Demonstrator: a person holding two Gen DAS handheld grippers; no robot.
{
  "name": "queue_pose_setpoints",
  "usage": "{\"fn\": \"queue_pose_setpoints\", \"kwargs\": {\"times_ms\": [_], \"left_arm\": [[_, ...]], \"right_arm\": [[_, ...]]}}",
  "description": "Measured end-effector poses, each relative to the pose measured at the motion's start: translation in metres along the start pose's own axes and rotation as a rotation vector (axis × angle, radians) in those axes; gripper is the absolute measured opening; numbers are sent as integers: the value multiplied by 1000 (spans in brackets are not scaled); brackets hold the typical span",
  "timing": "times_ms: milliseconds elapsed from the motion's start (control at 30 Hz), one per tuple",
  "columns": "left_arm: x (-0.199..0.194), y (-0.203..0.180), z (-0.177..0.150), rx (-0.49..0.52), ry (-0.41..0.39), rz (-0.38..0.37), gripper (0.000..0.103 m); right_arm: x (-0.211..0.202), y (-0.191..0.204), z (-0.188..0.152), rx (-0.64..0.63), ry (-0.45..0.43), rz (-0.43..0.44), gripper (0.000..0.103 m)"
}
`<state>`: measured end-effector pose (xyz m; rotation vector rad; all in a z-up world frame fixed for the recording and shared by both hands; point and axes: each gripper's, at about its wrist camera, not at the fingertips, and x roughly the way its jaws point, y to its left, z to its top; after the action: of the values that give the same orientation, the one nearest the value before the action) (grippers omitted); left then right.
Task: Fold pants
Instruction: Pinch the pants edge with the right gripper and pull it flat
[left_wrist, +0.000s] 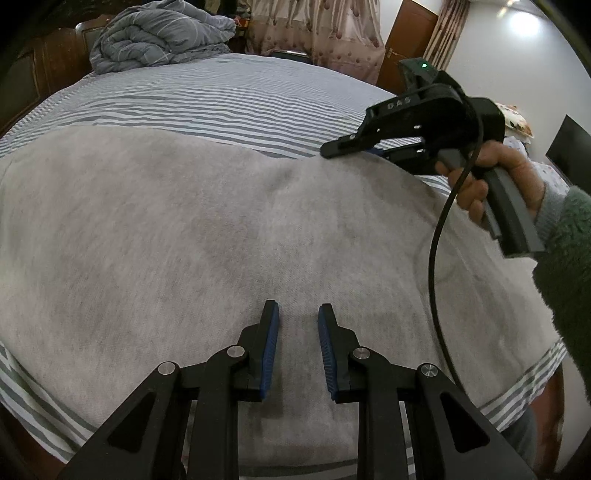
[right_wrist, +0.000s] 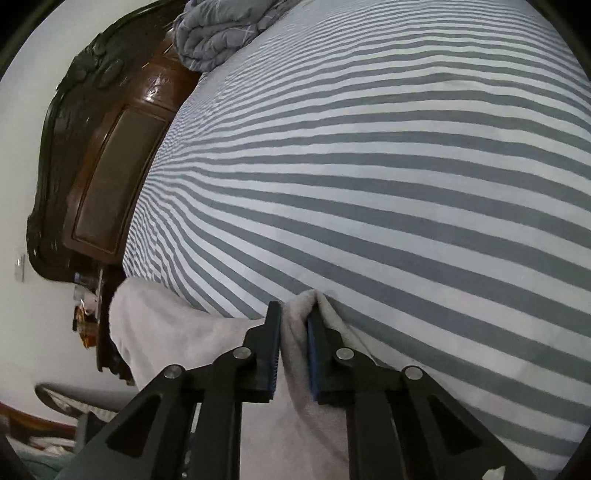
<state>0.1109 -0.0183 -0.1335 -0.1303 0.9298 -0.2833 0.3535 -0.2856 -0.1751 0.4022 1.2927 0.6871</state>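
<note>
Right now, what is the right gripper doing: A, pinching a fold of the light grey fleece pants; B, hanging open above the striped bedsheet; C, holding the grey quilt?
A: the right gripper has a fold of the light grey fleece pants bunched between its blue pads.

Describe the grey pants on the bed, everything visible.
The grey pants are a soft, fleecy light-grey knit, spread flat and wide across the striped bedsheet, with faint creases. The right gripper is shut on a bunched far edge. The left gripper hovers open over the near part.
</note>
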Motion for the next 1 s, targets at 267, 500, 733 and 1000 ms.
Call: {"fn": "queue_pose_setpoints", "kwargs": {"times_ms": [267, 500, 733, 1000], "left_arm": [[-1, 1, 0, -9, 2, -3, 23], [-2, 1, 0, -3, 1, 1, 23], [-3, -2, -1, 10, -8, 7, 23], [-4, -13, -7, 61, -25, 47, 24]], "right_arm": [[-53, 27, -6, -85, -118, -120, 19], [-11, 50, -28, -166, -20, -198, 9], [7, 42, -27, -159, -50, -297, 0], [-21, 34, -27, -24, -164, -231, 2]]}}
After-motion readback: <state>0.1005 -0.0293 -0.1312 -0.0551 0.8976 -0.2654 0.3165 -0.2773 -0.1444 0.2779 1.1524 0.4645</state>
